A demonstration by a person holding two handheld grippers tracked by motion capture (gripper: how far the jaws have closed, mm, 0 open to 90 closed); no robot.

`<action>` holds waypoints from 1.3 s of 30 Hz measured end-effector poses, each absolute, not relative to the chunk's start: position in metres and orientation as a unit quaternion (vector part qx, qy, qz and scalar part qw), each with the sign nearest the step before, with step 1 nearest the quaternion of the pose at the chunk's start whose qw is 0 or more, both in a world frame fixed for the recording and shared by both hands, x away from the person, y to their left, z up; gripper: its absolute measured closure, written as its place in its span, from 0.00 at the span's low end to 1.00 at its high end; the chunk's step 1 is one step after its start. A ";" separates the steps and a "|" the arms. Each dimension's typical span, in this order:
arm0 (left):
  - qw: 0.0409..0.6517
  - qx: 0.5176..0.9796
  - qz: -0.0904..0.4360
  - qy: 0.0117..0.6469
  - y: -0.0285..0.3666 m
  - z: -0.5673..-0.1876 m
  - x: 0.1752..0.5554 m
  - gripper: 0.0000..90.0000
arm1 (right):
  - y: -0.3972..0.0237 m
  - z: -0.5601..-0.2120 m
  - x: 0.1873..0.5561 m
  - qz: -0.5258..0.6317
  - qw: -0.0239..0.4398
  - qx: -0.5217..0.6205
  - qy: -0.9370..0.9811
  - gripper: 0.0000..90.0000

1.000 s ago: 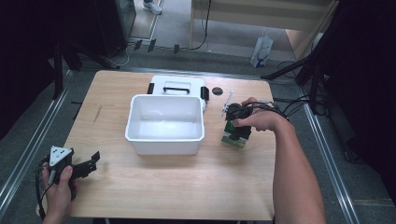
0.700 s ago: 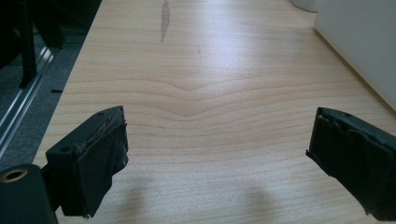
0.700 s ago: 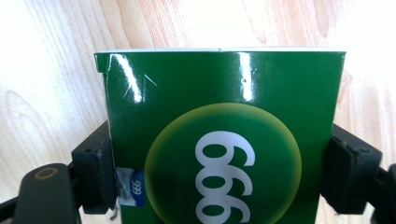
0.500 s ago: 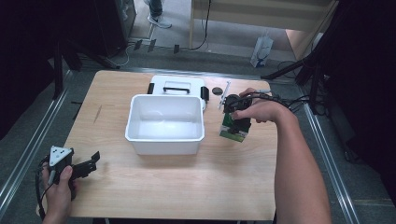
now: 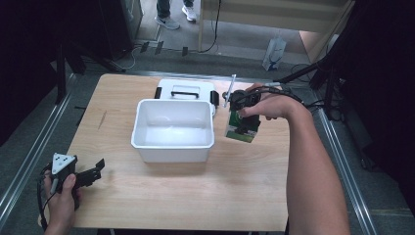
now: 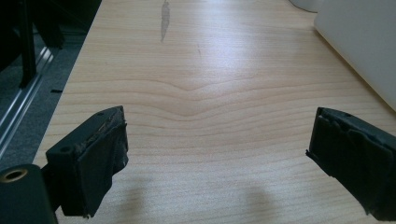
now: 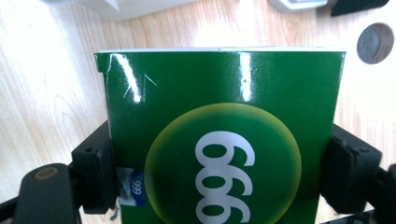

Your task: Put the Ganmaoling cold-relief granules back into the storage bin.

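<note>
- My left hand point(image 5: 61, 188) rests at the near left corner of the worktop point(image 5: 122, 98), forearm entering from the bottom edge, knuckles low on the surface.
- The left hand-held gripper point(image 5: 95, 169) lies level and points toward the white tub point(image 5: 172, 147). In the left gripper view its jaws stand spread wide with bare wood between them; nothing is held or touched.
- The white tub sits mid-worktop, just ahead of a white lid with a black handle point(image 5: 185, 90) that lies behind it.
- My right forearm runs up the right side of the worktop, and the right hand point(image 5: 271, 105) is bent inward, held above the surface just right of the tub.
- The right hand-held gripper point(image 5: 243, 105) points downward, its jaws pinching a green carton point(image 7: 224, 140) by two opposite sides. The carton hangs tilted, beside the tub's right wall, clear of the worktop as far as I can judge.
- A dark round disc point(image 7: 375, 43) lies on the wood beyond the carton.
</note>
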State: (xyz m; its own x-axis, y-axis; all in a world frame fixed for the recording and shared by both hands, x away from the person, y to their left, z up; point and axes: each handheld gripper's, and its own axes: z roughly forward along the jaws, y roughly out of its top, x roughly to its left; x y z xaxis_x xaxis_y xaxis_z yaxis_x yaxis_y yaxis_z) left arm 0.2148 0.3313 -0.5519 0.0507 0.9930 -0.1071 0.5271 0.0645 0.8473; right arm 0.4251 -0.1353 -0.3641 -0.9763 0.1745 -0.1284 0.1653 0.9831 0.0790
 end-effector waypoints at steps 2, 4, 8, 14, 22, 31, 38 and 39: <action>0.386 0.614 0.302 0.619 0.331 -0.552 0.215 0.06 | -0.132 -0.359 0.424 0.033 0.067 0.087 0.993 0.18; 0.386 0.614 0.301 0.619 0.332 -0.552 0.215 0.06 | -0.129 -0.354 0.425 0.034 0.066 0.081 0.994 0.18; 0.386 0.614 0.302 0.619 0.331 -0.552 0.215 0.06 | -0.121 -0.345 0.424 0.035 0.068 0.072 0.995 0.18; 0.385 0.616 0.300 0.618 0.332 -0.552 0.214 0.06 | -0.107 -0.330 0.422 0.033 0.073 0.063 0.995 0.18; 0.386 0.615 0.301 0.618 0.332 -0.552 0.214 0.06 | -0.086 -0.309 0.420 0.052 0.082 0.043 0.994 0.18; 0.387 0.615 0.301 0.618 0.331 -0.552 0.214 0.06 | -0.064 -0.307 0.417 0.044 0.079 0.024 0.996 0.18; 0.387 0.615 0.300 0.618 0.332 -0.552 0.214 0.06 | -0.048 -0.307 0.416 0.046 0.077 0.013 0.996 0.18; 0.387 0.615 0.300 0.618 0.332 -0.552 0.214 0.06 | -0.045 -0.307 0.415 0.047 0.077 0.011 0.996 0.18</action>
